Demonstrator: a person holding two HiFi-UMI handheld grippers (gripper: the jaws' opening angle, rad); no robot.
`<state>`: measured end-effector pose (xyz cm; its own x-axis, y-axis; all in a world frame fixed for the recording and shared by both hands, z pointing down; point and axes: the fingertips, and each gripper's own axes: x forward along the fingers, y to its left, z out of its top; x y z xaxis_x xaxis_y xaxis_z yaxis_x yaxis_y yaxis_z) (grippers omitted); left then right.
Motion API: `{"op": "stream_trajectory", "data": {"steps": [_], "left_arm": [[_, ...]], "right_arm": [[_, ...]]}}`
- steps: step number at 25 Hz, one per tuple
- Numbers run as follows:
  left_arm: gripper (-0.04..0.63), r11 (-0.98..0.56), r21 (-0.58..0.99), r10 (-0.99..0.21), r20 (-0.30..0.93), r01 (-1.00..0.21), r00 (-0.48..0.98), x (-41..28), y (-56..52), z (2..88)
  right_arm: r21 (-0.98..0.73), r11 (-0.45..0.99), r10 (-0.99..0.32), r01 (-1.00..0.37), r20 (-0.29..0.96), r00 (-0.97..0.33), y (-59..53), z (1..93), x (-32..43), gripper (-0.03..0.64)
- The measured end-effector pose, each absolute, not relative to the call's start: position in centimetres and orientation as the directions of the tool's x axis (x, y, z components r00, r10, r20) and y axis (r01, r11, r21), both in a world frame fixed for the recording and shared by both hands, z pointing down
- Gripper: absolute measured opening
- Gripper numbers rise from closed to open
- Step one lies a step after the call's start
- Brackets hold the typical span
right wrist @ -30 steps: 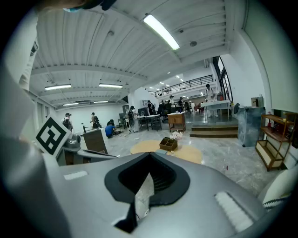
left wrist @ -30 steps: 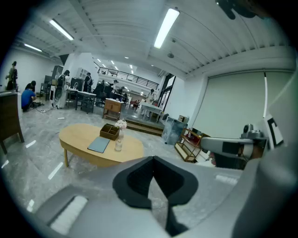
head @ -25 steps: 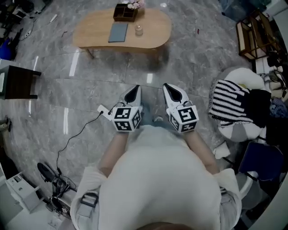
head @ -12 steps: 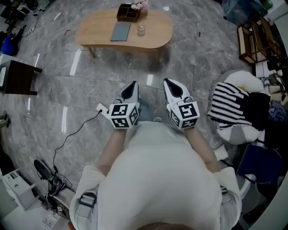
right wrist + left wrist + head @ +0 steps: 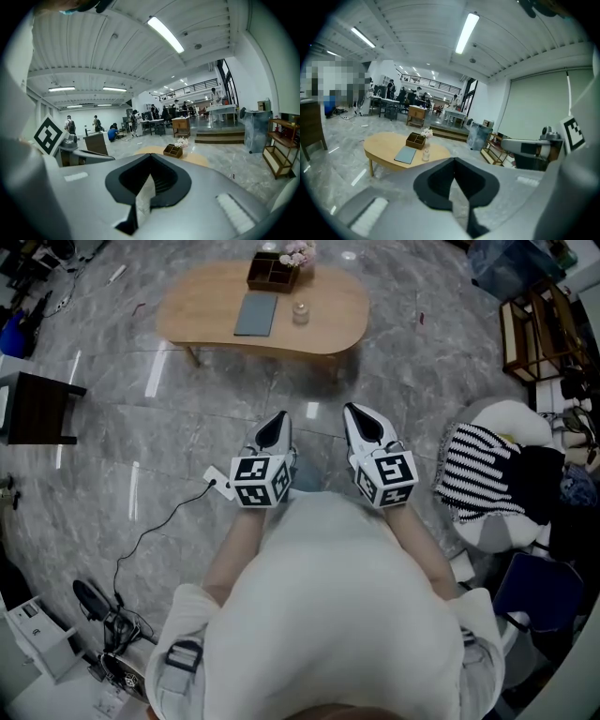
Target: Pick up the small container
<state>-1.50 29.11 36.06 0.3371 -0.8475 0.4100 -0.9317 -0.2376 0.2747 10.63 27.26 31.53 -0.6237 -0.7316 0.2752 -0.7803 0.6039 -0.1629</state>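
The small container is a little glass jar (image 5: 301, 312) standing on a low oval wooden table (image 5: 216, 329) far ahead across the floor. In the left gripper view the jar (image 5: 425, 156) stands beside a grey notebook (image 5: 405, 155). My left gripper (image 5: 277, 418) and right gripper (image 5: 354, 412) are held side by side close to the body, well short of the table. Both are shut with nothing between the fingers. The right gripper view shows only the table's far end (image 5: 199, 161) past its closed tips (image 5: 151, 157).
A brown divided box (image 5: 273, 270) with flowers sits at the table's back edge. A dark stool (image 5: 37, 409) stands at left. A white power strip (image 5: 217, 481) with cable lies on the marble floor. At right are a chair with striped cloth (image 5: 478, 460) and a wooden rack (image 5: 530, 329).
The head view has shifted slightly, so the table sits a bit further right. Both grippers have risen a little in view and stay shut side by side.
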Motion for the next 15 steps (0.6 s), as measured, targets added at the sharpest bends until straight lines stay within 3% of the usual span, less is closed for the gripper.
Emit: {"op": "stream_trajectory", "data": {"steps": [15], "left_arm": [[0.002,-0.327,0.262,-0.796,0.441,-0.908,0.414,-9.7,12.6,35.5]], "right_arm": [[-0.153,0.549,-0.77,-0.822,0.291,-0.569,11.4,29.9,1.3,0.002]]}}
